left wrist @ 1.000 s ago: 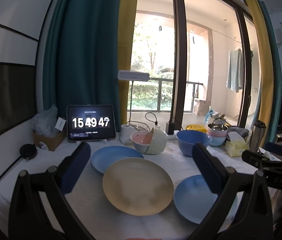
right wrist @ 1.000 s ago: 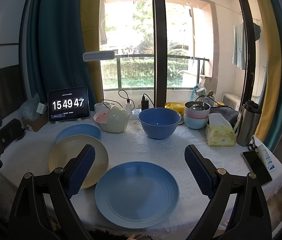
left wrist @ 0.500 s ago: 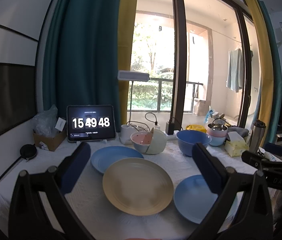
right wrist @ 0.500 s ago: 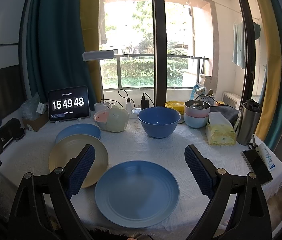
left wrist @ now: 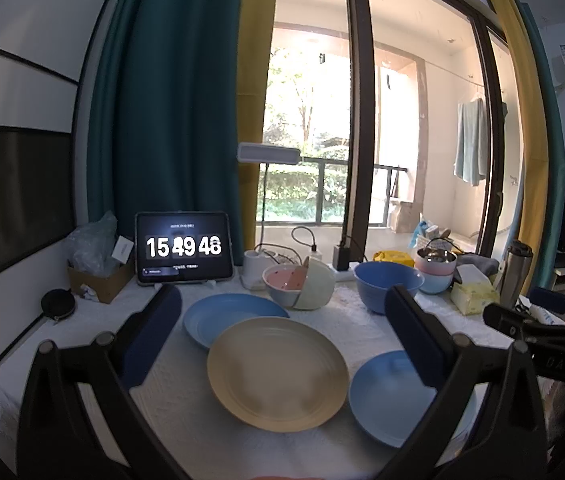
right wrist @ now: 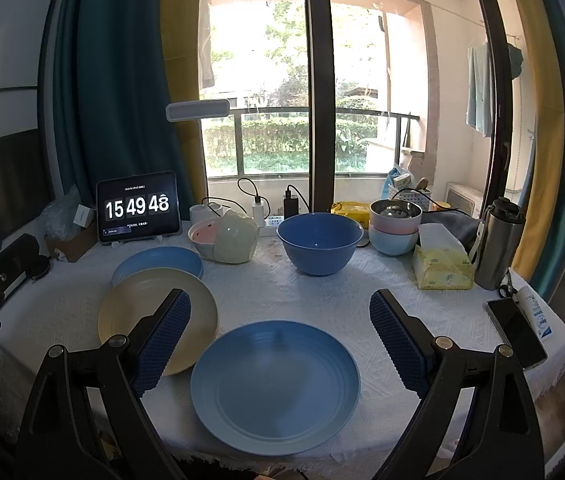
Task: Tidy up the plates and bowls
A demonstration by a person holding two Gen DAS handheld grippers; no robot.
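A table [right wrist: 314,296] covered in white textured cloth stands before a tall window with teal and yellow curtains; beyond the glass are a balcony rail and greenery.

Three plates lie flat on the cloth. In the right wrist view, a large blue plate [right wrist: 275,386] sits nearest, at 6 o'clock, close to the table's front edge. A cream plate [right wrist: 150,312] lies at 9 o'clock from it, just beside it, and overlaps the near rim of a smaller blue plate [right wrist: 158,260] behind it at 10 o'clock.

Five bowls stand along the back. A big blue bowl [right wrist: 319,242] at 12 o'clock is upright and empty. At 11 o'clock a pink bowl [right wrist: 202,236] holds a pale green bowl [right wrist: 236,240] tipped on its side against it. At 1 o'clock a steel-lined pink bowl [right wrist: 395,216] is nested in a light blue bowl [right wrist: 392,242]; what is in the top one cannot be made out.

Open cloth lies between the plates and the bowls. At the right edge stand a tissue box [right wrist: 442,268], a metal flask [right wrist: 498,244] and a phone [right wrist: 516,332]. A tablet clock [right wrist: 138,208] is propped at the back left.

The right gripper [right wrist: 280,336] hovers over the large blue plate, its jaws spread wide and holding nothing. The left gripper [left wrist: 282,332] hangs above the cream plate [left wrist: 278,372], also spread wide and holding nothing.
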